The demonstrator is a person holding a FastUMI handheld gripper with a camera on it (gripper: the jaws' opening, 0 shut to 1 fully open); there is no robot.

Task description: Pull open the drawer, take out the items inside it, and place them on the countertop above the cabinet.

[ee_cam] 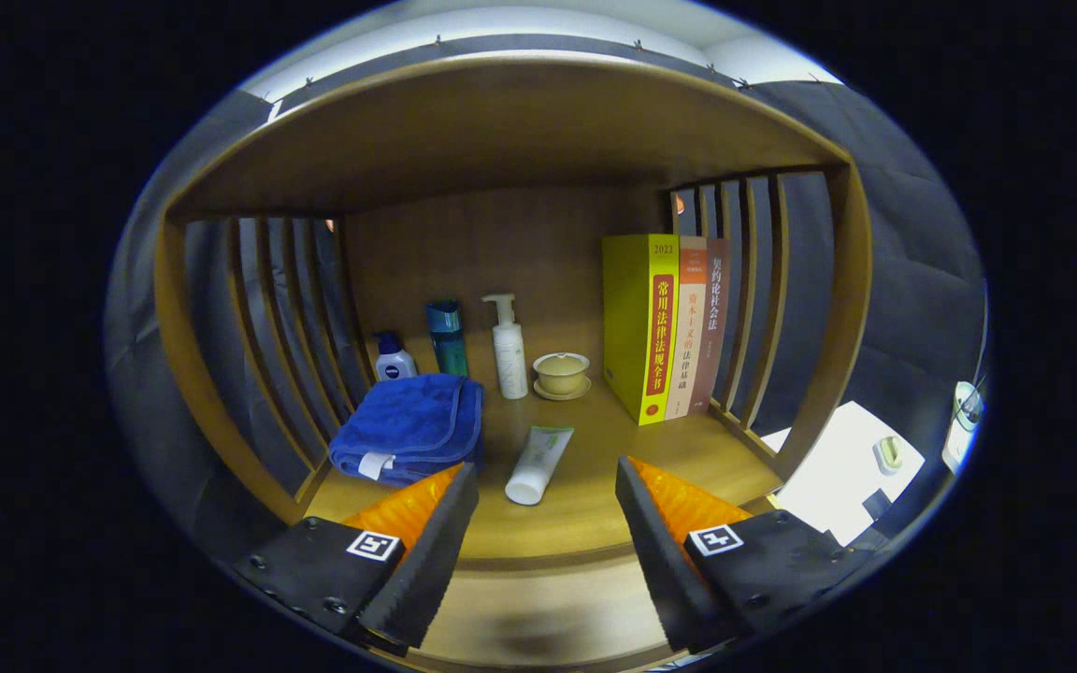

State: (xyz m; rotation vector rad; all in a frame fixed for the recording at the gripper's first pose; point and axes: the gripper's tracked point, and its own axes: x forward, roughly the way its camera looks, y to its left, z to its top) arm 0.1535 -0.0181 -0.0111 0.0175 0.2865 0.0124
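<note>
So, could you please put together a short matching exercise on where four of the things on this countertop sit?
The tool is open and holds nothing.

Things:
1. blue towel
2. lying tube
3. lidded cup
4. yellow book

Places:
A. upright, leftmost of the standing books
B. flat, just ahead of the gap between the fingers
C. folded, beyond the left finger
D. on a saucer between the pump bottle and the books

Pairs: 1-C, 2-B, 3-D, 4-A
</note>
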